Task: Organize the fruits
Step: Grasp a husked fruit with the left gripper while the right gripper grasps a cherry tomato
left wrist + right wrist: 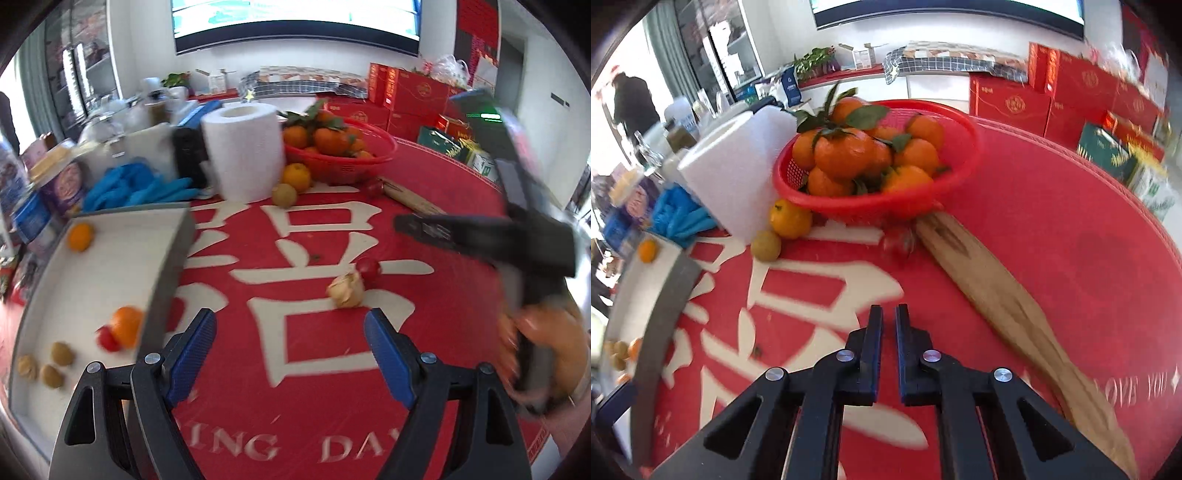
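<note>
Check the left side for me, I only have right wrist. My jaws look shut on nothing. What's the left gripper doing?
Observer: The left gripper is open, with nothing between its jaws, and angled down at the red mat.
Operator: Any loose fruit near it?
Observer: Yes. A pale husk-like fruit lies on the mat ahead of it, right beside a small red fruit.
Operator: What's in the tray so far?
Observer: The white tray holds two oranges, one blurred red fruit and three brownish fruits.
</note>
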A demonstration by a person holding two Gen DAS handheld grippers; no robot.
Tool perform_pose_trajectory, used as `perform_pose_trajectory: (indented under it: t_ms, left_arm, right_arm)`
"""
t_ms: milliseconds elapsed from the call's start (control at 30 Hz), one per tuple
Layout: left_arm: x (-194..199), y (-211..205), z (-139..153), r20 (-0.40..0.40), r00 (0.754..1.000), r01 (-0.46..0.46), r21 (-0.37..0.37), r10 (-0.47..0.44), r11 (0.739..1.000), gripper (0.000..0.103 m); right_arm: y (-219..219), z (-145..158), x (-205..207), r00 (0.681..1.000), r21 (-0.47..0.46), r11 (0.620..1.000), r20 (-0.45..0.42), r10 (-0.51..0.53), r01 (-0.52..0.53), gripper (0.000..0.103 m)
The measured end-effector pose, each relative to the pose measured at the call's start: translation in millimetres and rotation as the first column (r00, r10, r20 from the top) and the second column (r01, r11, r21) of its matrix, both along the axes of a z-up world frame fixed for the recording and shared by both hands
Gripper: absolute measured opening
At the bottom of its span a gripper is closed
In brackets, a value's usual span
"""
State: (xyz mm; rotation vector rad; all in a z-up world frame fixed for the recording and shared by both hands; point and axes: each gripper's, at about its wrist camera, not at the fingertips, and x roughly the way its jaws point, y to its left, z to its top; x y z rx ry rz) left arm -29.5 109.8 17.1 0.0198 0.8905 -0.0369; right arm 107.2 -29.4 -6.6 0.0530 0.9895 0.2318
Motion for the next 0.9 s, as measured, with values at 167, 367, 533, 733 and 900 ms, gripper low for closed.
perform_pose_trajectory:
  t_ms: [167,367,533,733,900]
  left_arm:
    - [28,-20,-16,-0.039,0.999,0.034,-0.028,-0.035,0.999,0.084]
    - [41,-25,-31,-0.045,0.998,0.030,-0.015,-0.031,0.999,0.028]
    - [22,-13,-31,-0.039,0.999,0.004,-0.001,-0.004,1.000,0.026]
    - [2,8,-32,-0.037,0.998,-0.053,-0.026,0.052,0.998,0.027]
    - [1,12,-31,-0.035,0.997,-0.070,-0.026,0.069,0.997,0.029]
  right_arm:
    - [-30,8,-45,1.000,0.029,1.000,0.030,-0.005,0.004,0.008]
    - [-44,10,-75,0.999,0.040,0.999,0.053,-0.010,0.008,0.008]
    - [-37,9,-61,0.999,0.024,0.999,0.033,0.021,-0.022,0.013]
    - [-15,9,-8,0.996,-0.034,0.999,0.089,0.004,-0.001,0.068]
    - [12,-1,29,0.996,-0.061,0.998,0.084,-0.006,0.011,0.067]
